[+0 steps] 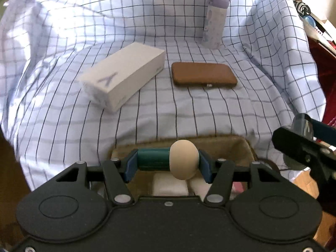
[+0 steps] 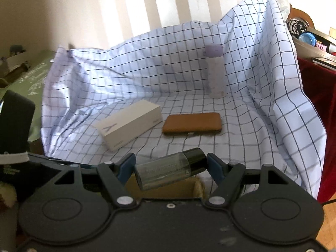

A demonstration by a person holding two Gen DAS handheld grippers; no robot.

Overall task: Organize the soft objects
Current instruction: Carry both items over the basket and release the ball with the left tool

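Observation:
My left gripper (image 1: pixel 167 161) is shut on a green cylinder with a beige rounded cap (image 1: pixel 168 160), held sideways over a tan fabric basket (image 1: pixel 241 147) that holds white soft pieces (image 1: pixel 169 185). My right gripper (image 2: pixel 171 168) is shut on a clear bottle with a black cap (image 2: pixel 170 171), held tilted sideways above the basket (image 2: pixel 197 185). The right gripper also shows at the right edge of the left wrist view (image 1: pixel 304 145).
A checked cloth (image 1: pixel 189 113) covers the surface. On it lie a white box (image 1: pixel 124 76), a brown flat case (image 1: pixel 202 74) and an upright lilac bottle (image 1: pixel 215 21). A red cloth and clutter (image 2: pixel 315 67) stand at the right.

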